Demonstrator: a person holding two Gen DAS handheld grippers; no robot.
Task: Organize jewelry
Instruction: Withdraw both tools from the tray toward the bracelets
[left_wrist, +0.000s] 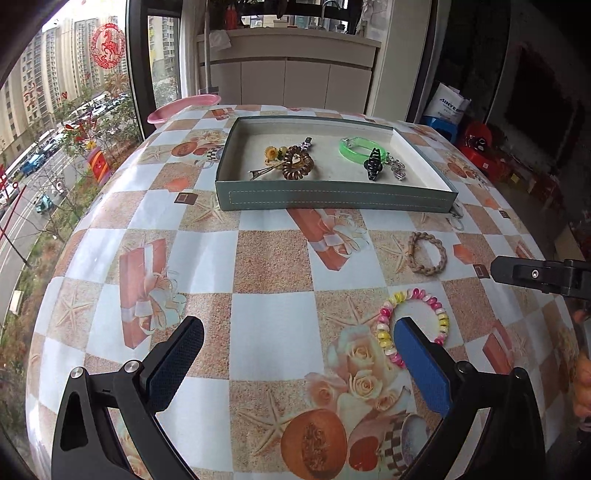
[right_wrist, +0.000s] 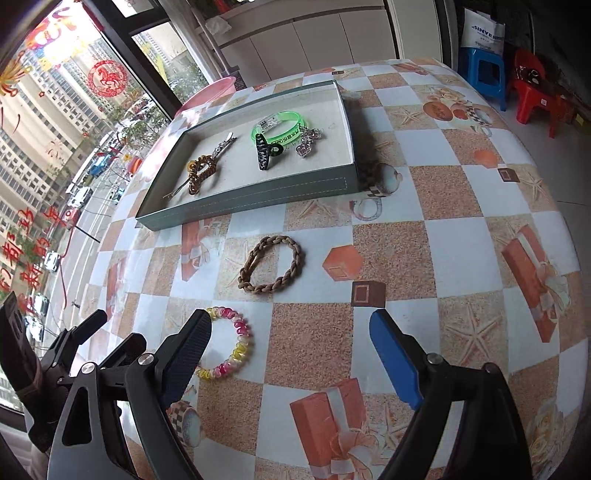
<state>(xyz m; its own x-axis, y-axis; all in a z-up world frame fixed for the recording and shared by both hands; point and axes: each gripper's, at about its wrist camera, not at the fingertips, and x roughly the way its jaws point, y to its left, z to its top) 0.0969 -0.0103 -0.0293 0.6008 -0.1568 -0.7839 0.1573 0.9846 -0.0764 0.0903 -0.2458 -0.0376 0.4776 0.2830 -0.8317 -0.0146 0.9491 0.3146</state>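
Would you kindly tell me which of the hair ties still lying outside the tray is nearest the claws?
The pink-and-yellow spiral coil hair tie, lying beside the right claw. The tan braided hair tie lies farther off, toward the grey-green tray.

The desk (right_wrist: 461, 258) wears a checkered cloth of white and sandy squares printed with gift boxes, starfish and roses. A shallow grey-green tray (right_wrist: 258, 201) sits on its far part, toward the window. In front of the tray lies a braided tan bracelet (right_wrist: 271, 264), and nearer still a spiral hair tie (right_wrist: 236, 343) in pink, yellow and clear coils; the two lie apart. A clear ring (right_wrist: 366, 208) rests just beside the tray's near right corner. A pink basin (left_wrist: 183, 107) shows at the far left edge.
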